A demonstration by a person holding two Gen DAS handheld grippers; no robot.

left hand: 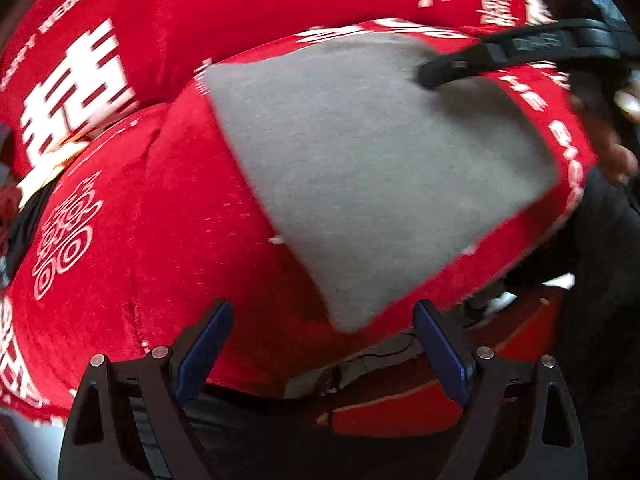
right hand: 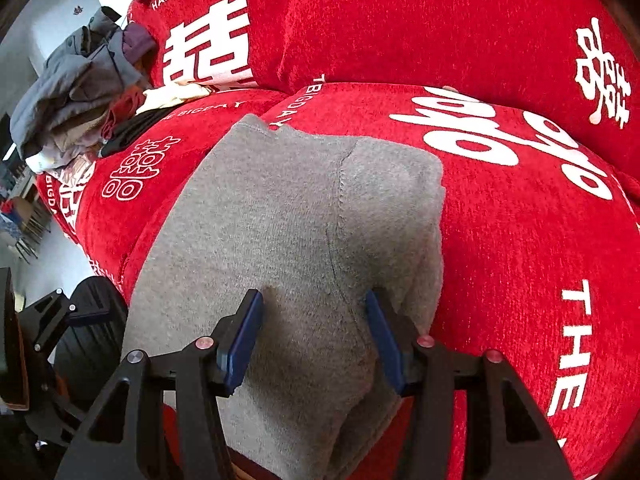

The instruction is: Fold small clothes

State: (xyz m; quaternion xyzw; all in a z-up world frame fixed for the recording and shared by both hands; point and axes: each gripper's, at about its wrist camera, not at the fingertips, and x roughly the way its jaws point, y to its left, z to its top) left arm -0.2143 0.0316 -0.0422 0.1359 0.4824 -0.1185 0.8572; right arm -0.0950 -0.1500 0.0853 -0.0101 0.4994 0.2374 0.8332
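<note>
A small grey knit garment (left hand: 372,168) lies folded flat on the red sofa seat cushion (left hand: 180,220). My left gripper (left hand: 324,310) hangs wide open just off the garment's near corner, nothing between its blue pads. In the right wrist view the same grey garment (right hand: 288,220) fills the middle, a seam running down it. My right gripper (right hand: 314,296) stands open over it, its fingertips resting on the cloth without clamping it. From the left wrist view the right gripper (left hand: 432,74) shows as black fingers on the garment's far edge.
Red back cushions (right hand: 400,20) with white lettering rise behind the seat. A heap of mixed clothes (right hand: 80,92) sits at the sofa's left end. A person's hand (left hand: 616,152) is at the right edge. Beyond the sofa's left end lies pale floor with chairs (right hand: 24,236).
</note>
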